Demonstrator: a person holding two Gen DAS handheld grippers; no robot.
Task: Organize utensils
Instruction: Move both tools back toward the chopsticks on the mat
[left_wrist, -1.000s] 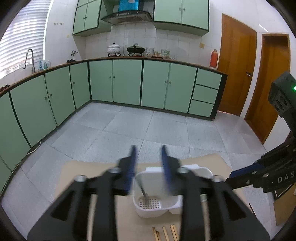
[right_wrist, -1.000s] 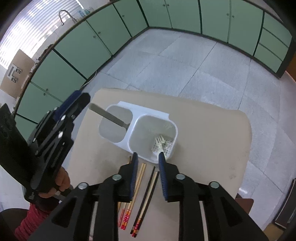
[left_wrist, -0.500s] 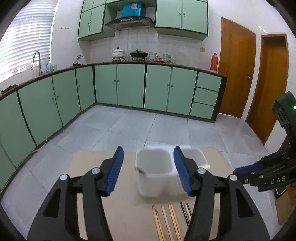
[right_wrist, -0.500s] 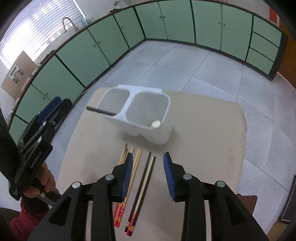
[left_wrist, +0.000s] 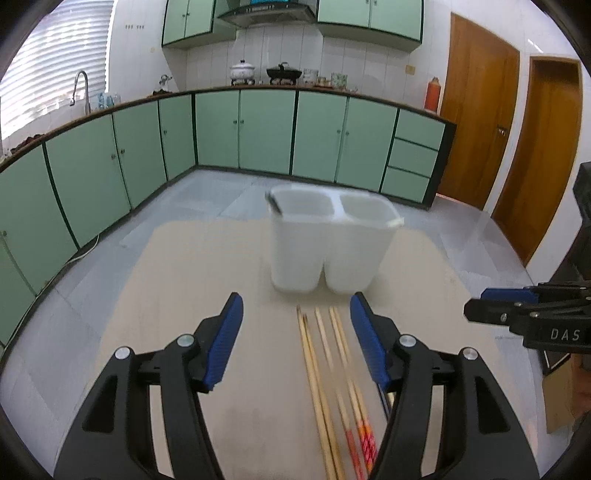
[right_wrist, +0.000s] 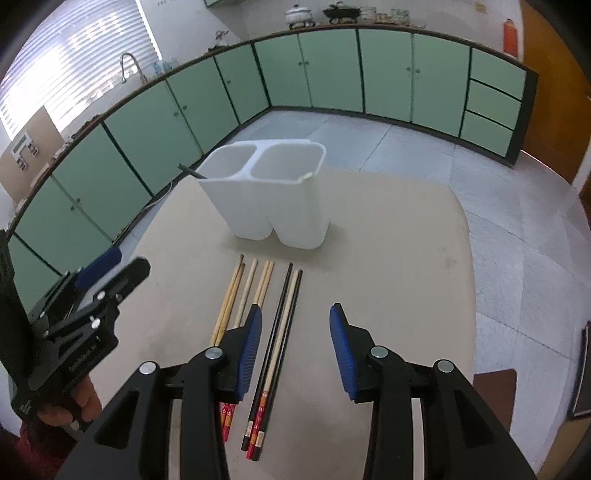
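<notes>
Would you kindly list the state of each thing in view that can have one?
Left hand-held gripper: open, empty.
Right hand-held gripper: open, empty, over the chopsticks.
White two-compartment holder: upright on the table.
Dark-handled utensil: in the left compartment, handle leaning out over the rim.
Pale utensil: in the right compartment, tip at the rim.
Chopsticks: flat on the table, not in the holder.

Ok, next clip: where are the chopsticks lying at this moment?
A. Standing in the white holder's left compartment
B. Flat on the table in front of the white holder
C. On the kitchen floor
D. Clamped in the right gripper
B. The chopsticks lie flat on the table, on the near side of the white holder, and the right gripper is open above them, gripping nothing.
</notes>
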